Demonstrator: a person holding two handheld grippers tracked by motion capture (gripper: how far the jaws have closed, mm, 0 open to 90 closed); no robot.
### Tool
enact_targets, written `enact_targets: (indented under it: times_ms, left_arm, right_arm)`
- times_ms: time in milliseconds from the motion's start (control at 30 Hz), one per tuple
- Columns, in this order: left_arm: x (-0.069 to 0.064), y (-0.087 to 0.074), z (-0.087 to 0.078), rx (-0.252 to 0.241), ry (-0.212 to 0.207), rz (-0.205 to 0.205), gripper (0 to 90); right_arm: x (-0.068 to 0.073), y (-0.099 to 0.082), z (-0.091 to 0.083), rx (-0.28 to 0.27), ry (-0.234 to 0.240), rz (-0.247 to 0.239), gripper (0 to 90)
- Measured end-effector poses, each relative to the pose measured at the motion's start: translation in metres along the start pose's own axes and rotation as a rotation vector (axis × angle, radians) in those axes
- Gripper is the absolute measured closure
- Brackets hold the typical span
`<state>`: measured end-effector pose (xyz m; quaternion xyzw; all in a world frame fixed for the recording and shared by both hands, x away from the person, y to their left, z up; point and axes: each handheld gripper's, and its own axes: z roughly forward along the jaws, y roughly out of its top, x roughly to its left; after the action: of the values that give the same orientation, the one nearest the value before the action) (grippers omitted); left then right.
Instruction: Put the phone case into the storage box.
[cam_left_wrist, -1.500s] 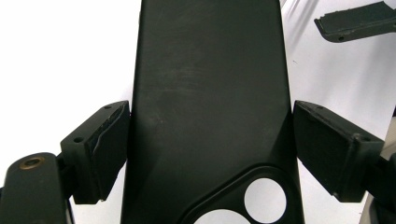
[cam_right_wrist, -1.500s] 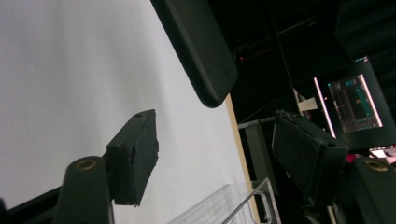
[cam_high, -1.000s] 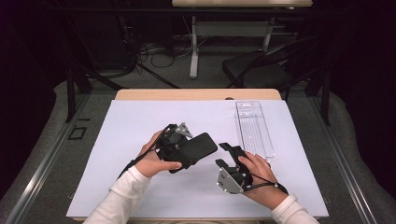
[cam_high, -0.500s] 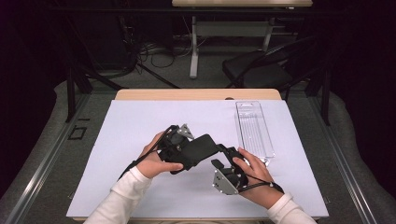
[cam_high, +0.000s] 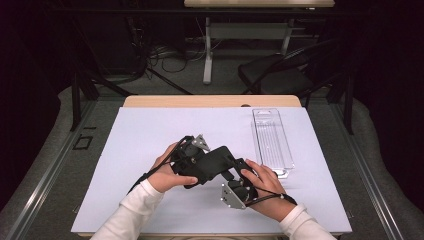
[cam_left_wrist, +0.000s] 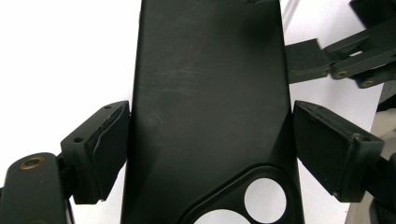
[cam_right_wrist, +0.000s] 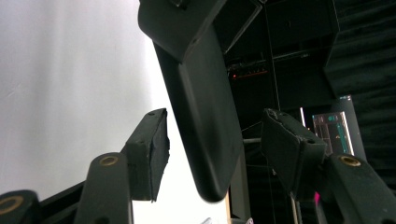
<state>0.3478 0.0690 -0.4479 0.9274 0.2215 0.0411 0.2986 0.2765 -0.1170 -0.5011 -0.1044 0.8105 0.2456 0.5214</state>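
The worktop (cam_high: 150, 130) is white, with a pale wooden strip (cam_high: 210, 101) showing along its far edge. Grey floor (cam_high: 45, 170) surrounds it, metal rails (cam_high: 40, 185) running along both sides. Beyond the far edge the room is dark: a white-legged table (cam_high: 207, 55), tangled cables (cam_high: 160, 55) and a black chair (cam_high: 280, 75).

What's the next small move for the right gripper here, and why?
Probably close the right gripper the rest of the way onto the free end of the phone case. Its jaws have just been closing, the case's end sits between them, yet gaps still show on both sides. The left gripper already clamps the case's other end, so a second grip looks intended.
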Motion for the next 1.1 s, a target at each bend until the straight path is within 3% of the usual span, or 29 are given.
enact_targets:
  times_ms: [433,1100]
  left_arm:
    - [-0.0061,0.0017,-0.0008,-0.007,-0.024,0.012,14.7]
    - [-0.0089,0.0028,-0.0011,-0.012,-0.05,0.016,14.7]
  right_arm:
    - [0.0015,-0.0007,0.0061,0.009,-0.042,-0.093,48.4]
    - [0.0062,-0.0008,0.0098,0.001,-0.067,-0.172,57.9]
